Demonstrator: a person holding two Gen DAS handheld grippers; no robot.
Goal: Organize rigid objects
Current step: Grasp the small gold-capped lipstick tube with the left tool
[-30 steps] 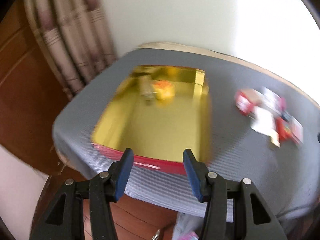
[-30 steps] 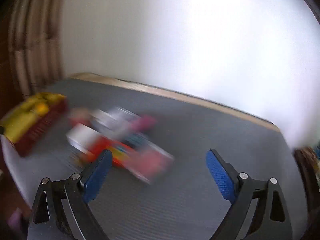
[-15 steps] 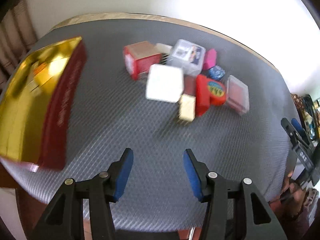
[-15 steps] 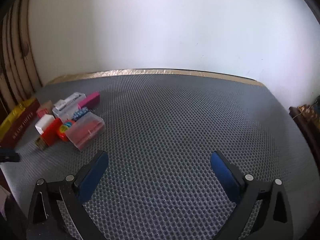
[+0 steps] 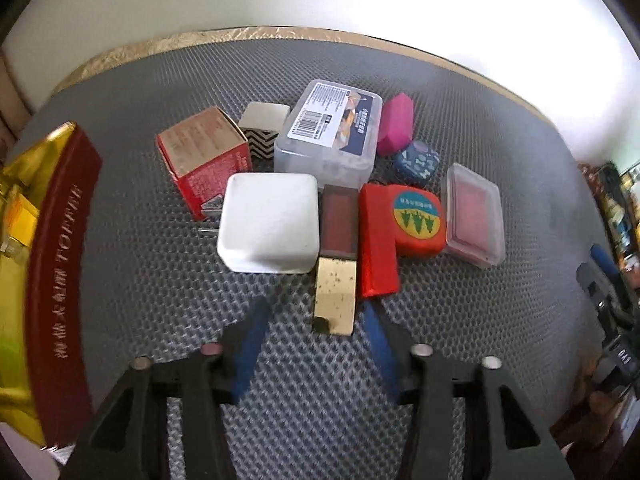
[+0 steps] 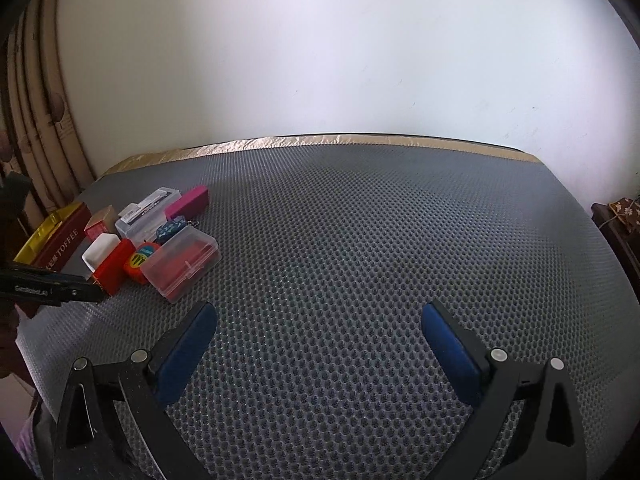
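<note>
Daylight, bright, coming from upper right; white wall (image 5: 500,20) blown out there in left wrist view, softer glow in right wrist view. Grey mat (image 6: 360,240) evenly lit, short soft shadows under cluttered boxes. Gold tray (image 5: 24,240) glares yellow, smeared at left edge. Left gripper (image 5: 316,344) fingertips blurred; right gripper (image 6: 320,344) sharp. Strong fisheye bending, black vignette in corners.

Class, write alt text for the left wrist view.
The open left gripper hovers just short of a gold-capped lipstick at the near edge of a cluster of small boxes on a grey mat. A red toffee tin sits at left.
</note>
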